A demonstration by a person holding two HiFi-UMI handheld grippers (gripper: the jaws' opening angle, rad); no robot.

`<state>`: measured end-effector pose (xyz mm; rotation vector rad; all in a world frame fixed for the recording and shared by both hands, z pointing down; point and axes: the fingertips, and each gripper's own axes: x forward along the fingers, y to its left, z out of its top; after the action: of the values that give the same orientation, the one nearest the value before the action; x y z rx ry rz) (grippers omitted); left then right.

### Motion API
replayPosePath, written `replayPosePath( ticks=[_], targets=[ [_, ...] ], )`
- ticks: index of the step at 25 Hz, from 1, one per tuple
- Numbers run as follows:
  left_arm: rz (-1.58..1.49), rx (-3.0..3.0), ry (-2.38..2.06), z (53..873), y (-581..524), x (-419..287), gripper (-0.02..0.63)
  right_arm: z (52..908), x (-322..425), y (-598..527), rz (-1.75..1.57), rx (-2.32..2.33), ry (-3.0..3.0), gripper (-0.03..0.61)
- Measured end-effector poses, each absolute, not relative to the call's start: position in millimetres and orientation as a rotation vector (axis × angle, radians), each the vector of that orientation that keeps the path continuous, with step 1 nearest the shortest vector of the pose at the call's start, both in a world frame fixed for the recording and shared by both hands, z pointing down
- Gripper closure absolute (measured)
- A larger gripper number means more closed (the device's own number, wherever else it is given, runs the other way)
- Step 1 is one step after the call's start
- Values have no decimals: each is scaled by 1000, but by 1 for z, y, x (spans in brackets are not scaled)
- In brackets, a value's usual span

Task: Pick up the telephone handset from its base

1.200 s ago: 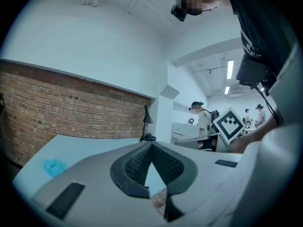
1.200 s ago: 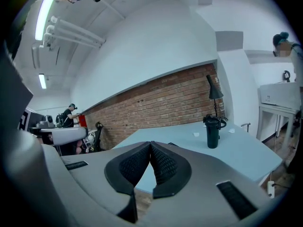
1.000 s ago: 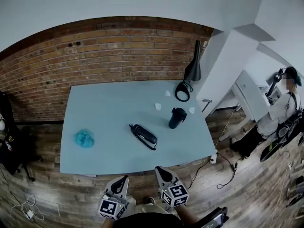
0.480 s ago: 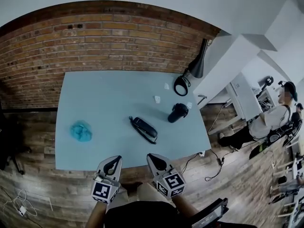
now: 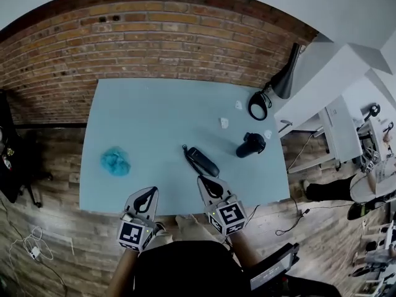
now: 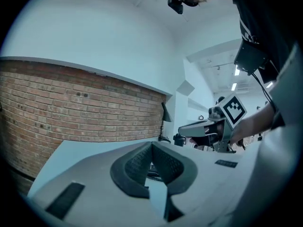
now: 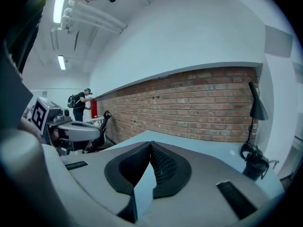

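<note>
1. Since the earlier frames I have brought both claws forward to the tabletop's (image 5: 154, 116) near edge. The right claw (image 5: 208, 182) now sits just short of the telephone handset (image 5: 202, 161).
2. Right claw: clenched, empty. Left claw (image 5: 147, 195): clenched, empty.
3. The handset lies at the front middle, apparently seated on its base. Its long axis runs diagonally, far-left to near-right in the head view, with the coiled cord at the far-left end.
4. Risk: arriving clenched would shove the phone. A grip along the axis could slip or drag the base.
</note>
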<state>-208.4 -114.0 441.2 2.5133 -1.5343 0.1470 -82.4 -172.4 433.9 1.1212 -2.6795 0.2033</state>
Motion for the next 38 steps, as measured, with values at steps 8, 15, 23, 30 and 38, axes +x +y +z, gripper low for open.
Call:
replayPosePath(
  ticks=[8,15,23,30,38],
  targets=[
    [259,2462,-1618,435,-169,-189,601,454,-55,-252,151,1075,-2677,578],
    [215,2371,-1666,446,-189,-170,600,511,-25,-290,179,974,-2592,577],
    [322,2325,-1612,481,-193,-185,600,564,-28,-304,153,812,-2437,479],
    [339,2217,-1683,488,-187,-200,600,626,-44,-296,177,573,-2331,421],
    [345,2164,-1679,505,-183,-192,600,674,-49,-302,221,474,-2250,360]
  ],
)
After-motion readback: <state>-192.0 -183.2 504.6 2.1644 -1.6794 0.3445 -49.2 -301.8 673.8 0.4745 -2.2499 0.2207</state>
